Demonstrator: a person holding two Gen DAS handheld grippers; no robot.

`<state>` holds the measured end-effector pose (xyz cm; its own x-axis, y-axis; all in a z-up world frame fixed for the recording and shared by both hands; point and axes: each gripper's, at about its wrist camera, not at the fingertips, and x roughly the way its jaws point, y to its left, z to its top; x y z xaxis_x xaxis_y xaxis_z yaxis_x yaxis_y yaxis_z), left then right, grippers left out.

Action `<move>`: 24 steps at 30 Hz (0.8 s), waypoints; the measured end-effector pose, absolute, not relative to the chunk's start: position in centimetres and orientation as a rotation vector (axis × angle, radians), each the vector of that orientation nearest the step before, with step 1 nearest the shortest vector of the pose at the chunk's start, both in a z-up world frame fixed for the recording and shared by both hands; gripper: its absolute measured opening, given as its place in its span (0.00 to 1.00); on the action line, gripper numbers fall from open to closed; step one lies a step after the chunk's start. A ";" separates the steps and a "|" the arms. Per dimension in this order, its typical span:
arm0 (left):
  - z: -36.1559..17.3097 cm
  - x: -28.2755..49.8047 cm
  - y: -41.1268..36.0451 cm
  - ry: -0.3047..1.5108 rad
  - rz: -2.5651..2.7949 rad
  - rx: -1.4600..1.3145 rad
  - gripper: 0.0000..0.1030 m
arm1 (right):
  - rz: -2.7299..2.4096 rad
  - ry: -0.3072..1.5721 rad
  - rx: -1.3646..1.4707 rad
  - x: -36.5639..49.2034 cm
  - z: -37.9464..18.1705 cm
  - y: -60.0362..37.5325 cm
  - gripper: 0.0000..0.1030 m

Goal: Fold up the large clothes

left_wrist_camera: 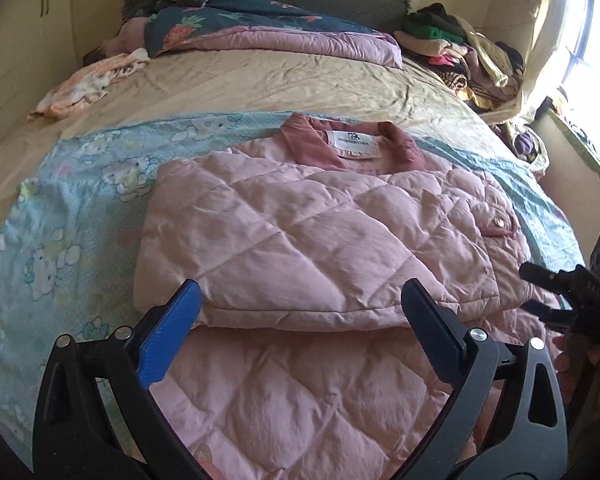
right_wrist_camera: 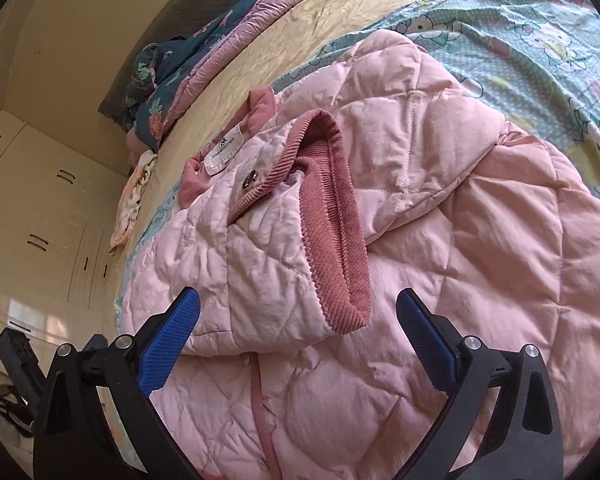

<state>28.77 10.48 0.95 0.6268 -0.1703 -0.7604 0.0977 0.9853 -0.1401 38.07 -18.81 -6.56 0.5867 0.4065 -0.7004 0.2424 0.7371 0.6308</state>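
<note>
A: Two grippers show, and both stand wide with nothing pinched. The left gripper (left_wrist_camera: 300, 300) hovers at the bottom of its frame over the near edge of the pink quilted jacket (left_wrist_camera: 312, 232).

B: And the jacket lies where?

A: Across the middle of the frame, on a light blue cartoon sheet (left_wrist_camera: 72, 216) spread over the bed (left_wrist_camera: 260, 80). One side is folded in over the body; the collar (left_wrist_camera: 312, 140) with its white label points to the top of the frame.

B: The other one?

A: The right gripper (right_wrist_camera: 298, 312) hangs at the bottom of its own view, its blue pads (right_wrist_camera: 168, 340) either side of the sleeve's ribbed cuff (right_wrist_camera: 332, 248), not pressing on it.

B: Anything else?

A: A pile of clothes (left_wrist_camera: 460, 52) sits at the upper right by the window (left_wrist_camera: 592, 52), and a bunched dark floral quilt (left_wrist_camera: 220, 12) at the top.
</note>
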 end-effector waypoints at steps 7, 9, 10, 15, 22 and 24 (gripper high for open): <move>0.8 29.3 13.8 0.867 -0.104 -0.139 0.91 | 0.123 0.925 0.672 38.5 -6.5 -17.9 0.42; 0.8 29.2 14.1 0.858 -0.104 -0.134 0.91 | 0.153 0.887 0.609 38.4 -5.3 -17.4 0.27; 0.8 29.1 14.1 0.853 -0.105 -0.126 0.91 | 0.169 0.865 0.568 38.4 -4.4 -17.0 0.24; 0.9 29.5 14.5 0.852 -0.098 -0.124 0.91 | 0.230 0.755 0.376 38.9 0.5 -15.1 0.19; 1.3 31.0 14.5 0.853 -0.088 -0.150 0.91 | 0.255 0.616 0.199 40.9 6.3 -15.2 0.18; 1.3 31.6 14.0 0.856 -0.090 -0.142 0.91 | 0.240 0.612 0.178 41.8 6.4 -15.9 0.18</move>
